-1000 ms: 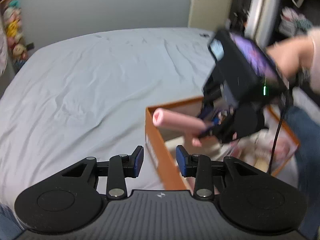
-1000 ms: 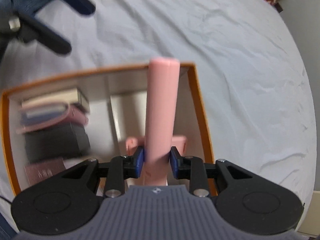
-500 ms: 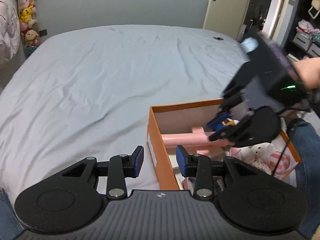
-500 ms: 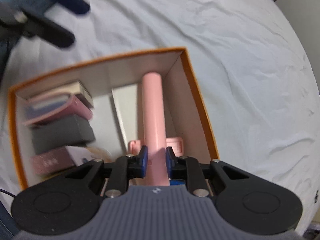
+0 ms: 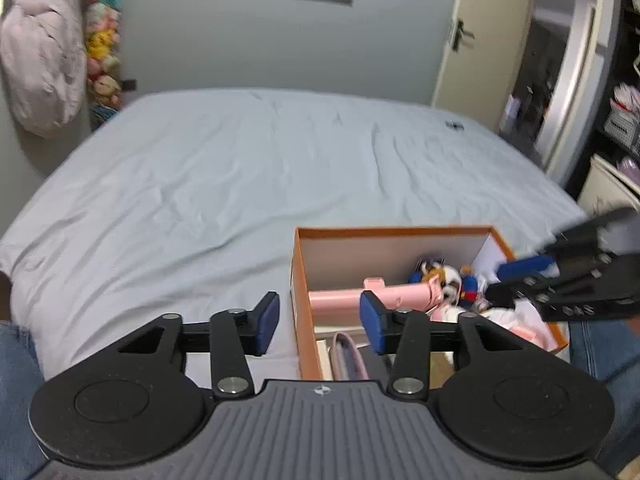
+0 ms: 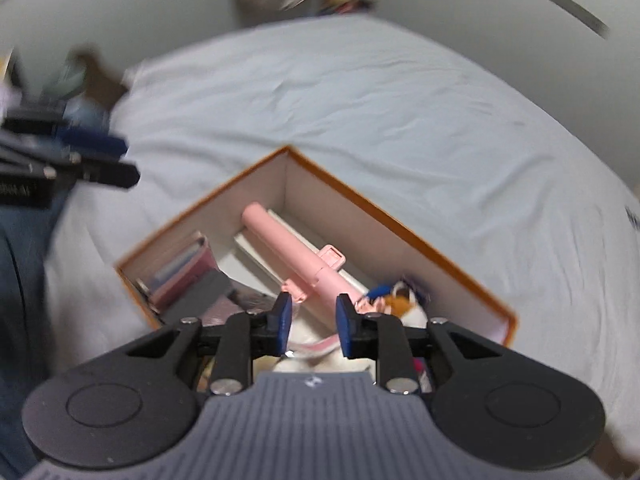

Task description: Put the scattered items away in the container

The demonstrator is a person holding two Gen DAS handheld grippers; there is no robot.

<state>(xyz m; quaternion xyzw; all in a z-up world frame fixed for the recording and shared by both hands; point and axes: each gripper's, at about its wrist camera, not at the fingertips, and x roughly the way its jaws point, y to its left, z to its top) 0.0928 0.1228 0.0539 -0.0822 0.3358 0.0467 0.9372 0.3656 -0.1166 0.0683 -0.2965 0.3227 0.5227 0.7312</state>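
An orange cardboard box (image 5: pixel 392 231) stands on the bed. Flat inside it lies a pink stick (image 5: pixel 340 300), next to small plush toys (image 5: pixel 444 276) and some notebooks (image 6: pixel 180 276). In the right wrist view the pink stick (image 6: pixel 288 240) rests diagonally across the box (image 6: pixel 400 224). Above it hangs my right gripper (image 6: pixel 314 320), jaws opening, pads apart and touching nothing. My left gripper (image 5: pixel 320 322) hovers over the box's near left wall, its jaws opening with nothing held. The right gripper (image 5: pixel 560 276) shows blurred at the box's right side.
The pale blue bed sheet (image 5: pixel 200 184) spreads wide beyond the box. A person's jeans-clad legs (image 5: pixel 600 344) are beside the box on both sides. A door (image 5: pixel 476 36) and shelves lie to the far right, and plush toys (image 5: pixel 100 48) hang on the far wall.
The right gripper let go of the pink stick, which now lies in the box, then lifted away and rolled. The left gripper's jaws widened and it pulled back and up.
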